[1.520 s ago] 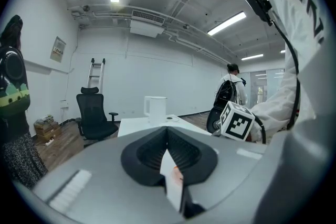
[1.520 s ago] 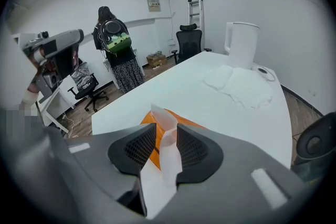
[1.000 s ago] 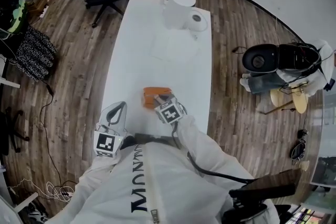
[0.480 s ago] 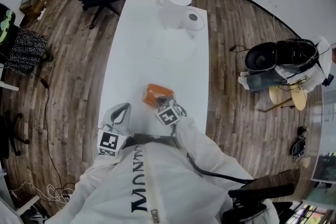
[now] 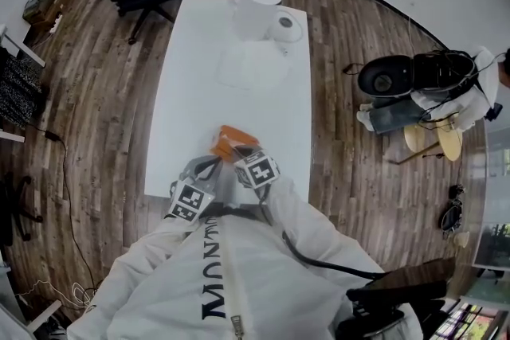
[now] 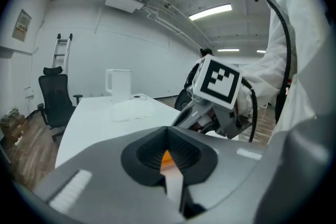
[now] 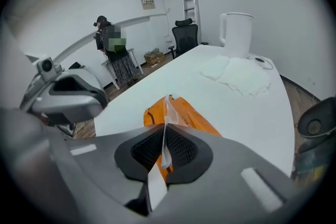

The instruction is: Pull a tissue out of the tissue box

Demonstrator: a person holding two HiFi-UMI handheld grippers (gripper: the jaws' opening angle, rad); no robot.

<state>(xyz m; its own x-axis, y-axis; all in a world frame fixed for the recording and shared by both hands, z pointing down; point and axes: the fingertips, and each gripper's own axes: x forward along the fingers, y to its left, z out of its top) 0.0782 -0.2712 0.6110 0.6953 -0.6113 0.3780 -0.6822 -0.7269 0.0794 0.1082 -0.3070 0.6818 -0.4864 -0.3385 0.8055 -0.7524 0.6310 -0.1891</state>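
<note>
1. Orange box (image 5: 233, 141) lies on the white bench (image 5: 179, 115), at the person's end.
2. Right gripper (image 7: 164, 136) is over the box, tilted down. Its jaws have just been closing and now pinch the tissue (image 7: 168, 107) standing up from the box's top.
3. Left gripper (image 6: 168, 136) is just left of the box, clenched and empty.
4. Jug (image 5: 253, 5) and crumpled white sheets (image 5: 255, 64) lie well beyond the box, at the bench's far end.

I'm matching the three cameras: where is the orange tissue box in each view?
Head view: tissue box low centre, table's near end.
Left gripper view: tissue box low centre, only an orange sliver.
Right gripper view: tissue box centre.
Shared landmark: white kettle at the far end.
</note>
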